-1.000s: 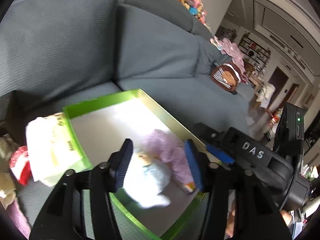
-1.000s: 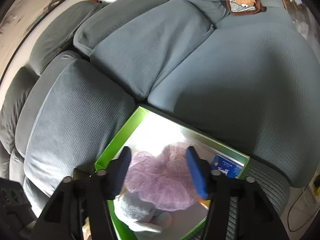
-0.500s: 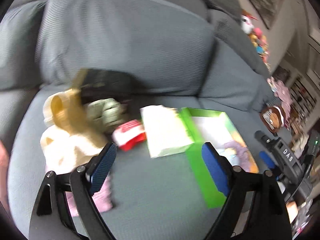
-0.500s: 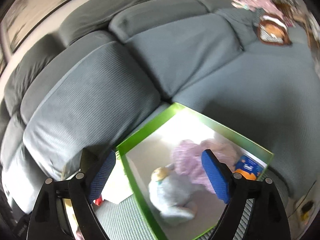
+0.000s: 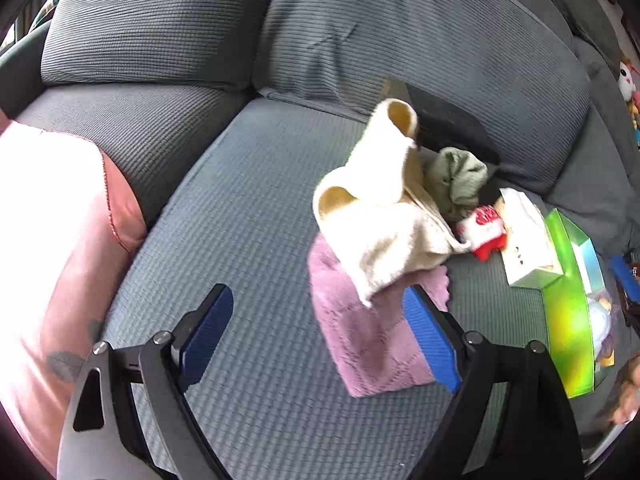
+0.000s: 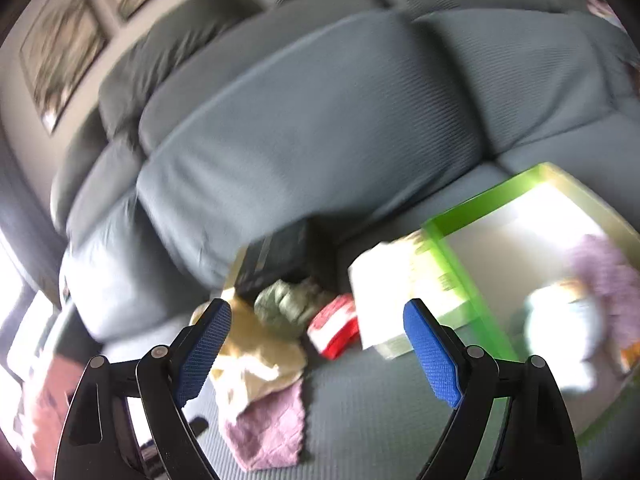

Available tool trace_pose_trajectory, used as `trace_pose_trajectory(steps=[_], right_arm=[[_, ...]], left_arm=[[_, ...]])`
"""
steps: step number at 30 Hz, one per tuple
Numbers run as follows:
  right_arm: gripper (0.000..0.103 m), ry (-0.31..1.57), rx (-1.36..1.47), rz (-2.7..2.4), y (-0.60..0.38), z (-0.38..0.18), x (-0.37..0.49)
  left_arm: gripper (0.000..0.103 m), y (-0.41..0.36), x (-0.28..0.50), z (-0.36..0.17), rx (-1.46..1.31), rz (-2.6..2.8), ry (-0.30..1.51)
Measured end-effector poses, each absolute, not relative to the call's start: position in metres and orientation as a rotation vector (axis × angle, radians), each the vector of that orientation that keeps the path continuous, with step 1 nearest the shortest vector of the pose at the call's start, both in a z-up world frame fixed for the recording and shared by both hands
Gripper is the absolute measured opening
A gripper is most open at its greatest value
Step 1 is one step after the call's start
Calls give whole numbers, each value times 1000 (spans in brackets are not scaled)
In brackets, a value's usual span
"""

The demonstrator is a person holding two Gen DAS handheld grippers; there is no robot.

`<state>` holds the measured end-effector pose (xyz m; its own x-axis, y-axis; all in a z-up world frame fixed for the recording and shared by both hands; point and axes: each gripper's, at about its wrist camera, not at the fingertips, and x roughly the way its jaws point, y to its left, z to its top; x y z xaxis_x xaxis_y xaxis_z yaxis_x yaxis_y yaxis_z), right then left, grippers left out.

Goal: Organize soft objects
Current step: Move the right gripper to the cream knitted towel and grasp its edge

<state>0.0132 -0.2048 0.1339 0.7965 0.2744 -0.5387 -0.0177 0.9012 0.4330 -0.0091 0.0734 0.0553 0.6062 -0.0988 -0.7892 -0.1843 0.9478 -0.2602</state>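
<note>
Pink quilted cloth [image 5: 372,344], one item, lying flat on the grey sofa seat [image 5: 248,240], its upper end tucked under a cream fleece piece [image 5: 380,224] with yellow-lined openings. Behind the cream piece I log an olive-green bundle [image 5: 456,180], then a small red-and-white soft item [image 5: 486,232], then a white tissue pack [image 5: 528,236] leaning against the green tray [image 5: 568,336]. Tray contents, from my right wrist view: a pale blue-white plush [image 6: 560,332] and a lilac frilly fabric [image 6: 604,268], both blurred. A dark box [image 5: 448,120] sits at the seat back behind the pile. My left gripper [image 5: 320,340] hangs over the seat with its fingers released, the right pad overlapping the pink cloth's edge; nothing is pinched between them. My right gripper [image 6: 318,344] is likewise spread and empty, its jaws just widened, pointing toward the pile. A pink cushion [image 5: 48,248] sits at far left.
</note>
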Motion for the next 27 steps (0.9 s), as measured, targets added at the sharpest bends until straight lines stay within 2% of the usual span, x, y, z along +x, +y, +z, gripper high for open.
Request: trace_pose_trajectory(steps=[7, 10, 19, 21, 23, 25, 27], right_arm=[[88, 785, 313, 251, -126, 96, 58], [88, 868, 176, 256, -84, 73, 75], [88, 875, 41, 237, -33, 22, 107], [78, 852, 33, 231, -34, 17, 108], [42, 832, 65, 229, -40, 16, 107], [27, 814, 88, 233, -47, 21, 105], [24, 810, 94, 254, -50, 27, 100]], left_arm=[[87, 94, -8, 46, -372, 90, 951], [87, 97, -6, 44, -383, 106, 959], [86, 104, -8, 45, -420, 111, 947], [86, 105, -7, 45, -411, 126, 946], [87, 105, -6, 46, -417, 122, 943], [86, 105, -6, 44, -439, 99, 942], [87, 105, -6, 44, -450, 84, 943]])
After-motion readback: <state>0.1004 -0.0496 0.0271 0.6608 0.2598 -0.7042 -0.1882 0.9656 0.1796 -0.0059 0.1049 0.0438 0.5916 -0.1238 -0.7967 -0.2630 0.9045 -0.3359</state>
